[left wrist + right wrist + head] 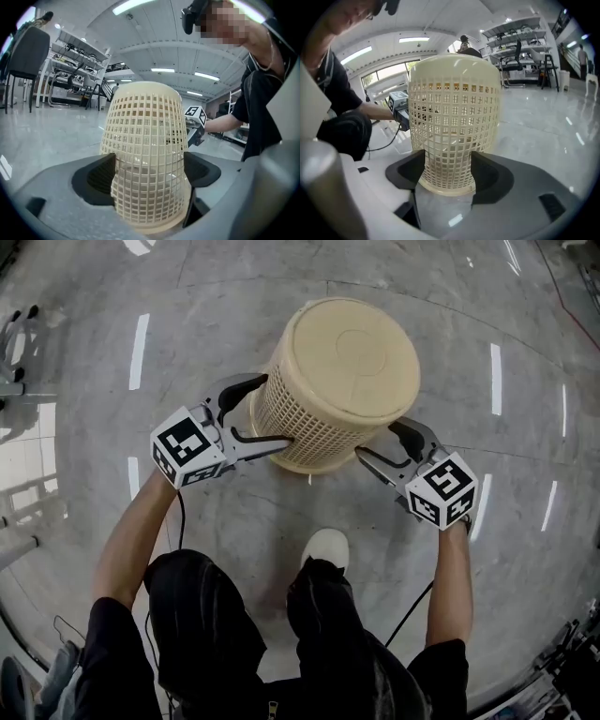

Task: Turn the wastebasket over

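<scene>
The cream lattice wastebasket (337, 381) stands upside down on the grey floor, solid base up and rim down. My left gripper (277, 411) is at its left side, jaws wide open, tips against or just off the lattice wall. At its lower right side my right gripper (377, 441) also has its jaws apart. In the left gripper view the wastebasket (145, 159) fills the gap between the two dark pads, and nothing shows them pressing on it. The right gripper view has the wastebasket (452, 131) in the gap too, its rim on the floor.
The person's white shoe (326, 547) is on the floor just behind the basket. Black cables trail from both grippers. Chairs (26, 56) and shelving racks (77, 61) stand far off, and more shelves (520, 44) show in the right gripper view.
</scene>
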A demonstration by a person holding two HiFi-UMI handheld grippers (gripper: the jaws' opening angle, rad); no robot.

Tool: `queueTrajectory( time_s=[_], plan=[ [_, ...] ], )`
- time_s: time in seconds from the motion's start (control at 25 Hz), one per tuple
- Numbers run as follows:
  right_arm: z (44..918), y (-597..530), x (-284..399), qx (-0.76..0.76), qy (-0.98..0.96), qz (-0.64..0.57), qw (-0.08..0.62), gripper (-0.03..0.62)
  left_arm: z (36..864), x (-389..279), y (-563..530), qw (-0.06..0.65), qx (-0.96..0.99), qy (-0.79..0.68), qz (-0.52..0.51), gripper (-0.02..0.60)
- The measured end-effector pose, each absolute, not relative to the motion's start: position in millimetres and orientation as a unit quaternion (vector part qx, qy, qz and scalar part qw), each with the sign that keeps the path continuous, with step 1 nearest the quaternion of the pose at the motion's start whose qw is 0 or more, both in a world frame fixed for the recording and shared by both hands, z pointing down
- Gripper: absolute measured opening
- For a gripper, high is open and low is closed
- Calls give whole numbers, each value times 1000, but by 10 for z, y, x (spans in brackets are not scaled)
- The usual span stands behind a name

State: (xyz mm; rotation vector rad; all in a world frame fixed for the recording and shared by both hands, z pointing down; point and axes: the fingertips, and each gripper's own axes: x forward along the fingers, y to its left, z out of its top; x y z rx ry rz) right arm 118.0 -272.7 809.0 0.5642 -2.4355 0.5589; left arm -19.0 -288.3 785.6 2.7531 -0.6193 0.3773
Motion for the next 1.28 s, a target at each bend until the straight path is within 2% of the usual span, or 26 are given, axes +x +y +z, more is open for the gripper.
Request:
queueTrajectory(
  time_s=[0.16,0.36,0.6,0.76,0.92,1.12,1.2,1.28],
  plan=[
    [7806,-2399,1094,172,-904,302,250,307,7489,-293,-2621,174,957,-202,115,468],
    [7502,-2296,1078,172,-902,366,151,308,7418,-467,-2193,174,958,-169,155,468],
    [7382,-2514,1049,247,-910,322,83,307,7427,-584,-2201,165,959,-198,122,468],
    [7235,-2459,1009,261,-931,233,106,307,7358,-592,-2335,141,962,-207,104,468],
    [7169,-2110,783,234,-950,84,191,307,7280,-635,-2544,114,963,-225,99,468],
    [7101,-1990,596,208,-946,-22,249,294,7217,-665,-2798,103,962,-236,95,468],
    [7120,-1959,548,182,-943,-58,272,230,7210,-692,-2881,103,959,-247,93,467],
    [6998,-1887,501,164,-952,-46,253,229,7206,-678,-2932,104,958,-252,90,466]
  ],
)
